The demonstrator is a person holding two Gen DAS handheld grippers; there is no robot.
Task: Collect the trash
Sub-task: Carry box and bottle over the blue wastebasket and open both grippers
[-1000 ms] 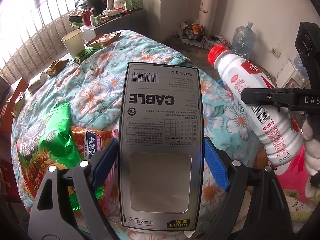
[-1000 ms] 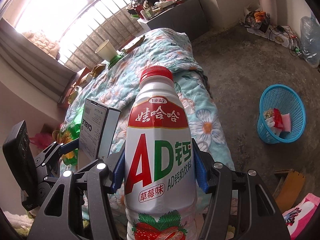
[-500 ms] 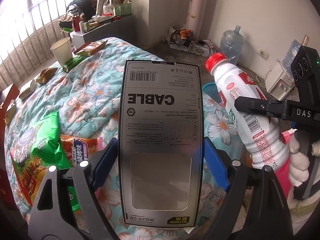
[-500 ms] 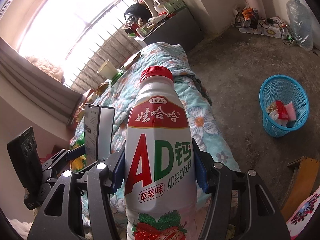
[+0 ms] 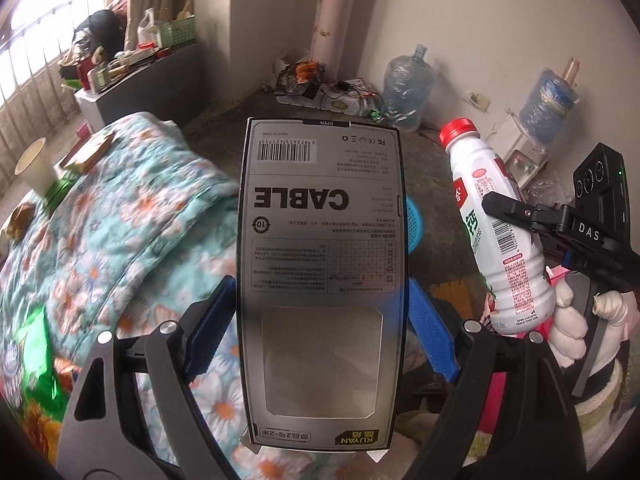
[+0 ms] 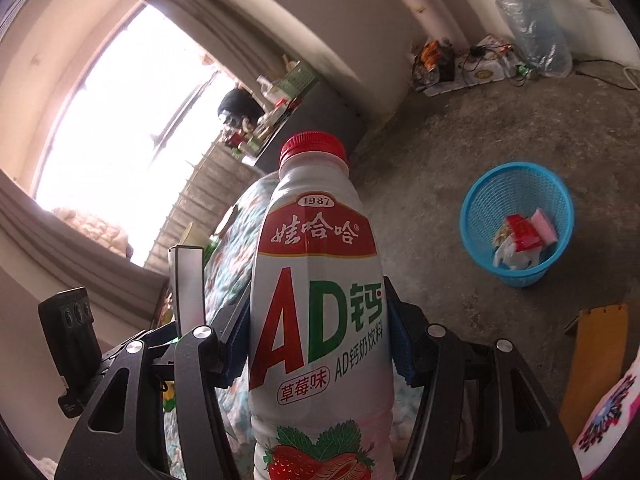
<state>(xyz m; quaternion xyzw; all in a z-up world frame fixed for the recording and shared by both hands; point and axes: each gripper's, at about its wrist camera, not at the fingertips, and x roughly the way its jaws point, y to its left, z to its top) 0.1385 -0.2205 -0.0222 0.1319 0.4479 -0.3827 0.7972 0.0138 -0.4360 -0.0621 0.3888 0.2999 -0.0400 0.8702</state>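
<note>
While both loads are carried toward the bin, the left gripper (image 5: 320, 320) is seen clamped on the grey cable box (image 5: 322, 240), its blue pads pressed to the box's two long edges, and the right gripper (image 6: 318, 336) is seen clamped on the white drink bottle (image 6: 316, 320) across its labelled belly, red cap uppermost. The blue basket (image 6: 516, 224) stands on the bare concrete floor well apart from the bed, with a few wrappers already lying in it; in the left wrist view only a sliver of it (image 5: 414, 224) shows behind the box's right edge. The step in hand is judged to be the carry to the basket. It would be done best if each load were brought squarely over the rim before the grip is let go, one load at a time, since the box is long and could catch the rim if tilted, and the bottle could roll away if dropped outside. More snack bags (image 5: 28, 372) and a paper cup (image 5: 34, 168) are left on the floral quilt (image 5: 120, 232). Against the earlier frames, both views have swung away from the bed toward the floor: the quilt now fills less of the left view, the basket sits larger in the right view, and both grips are unchanged
</note>
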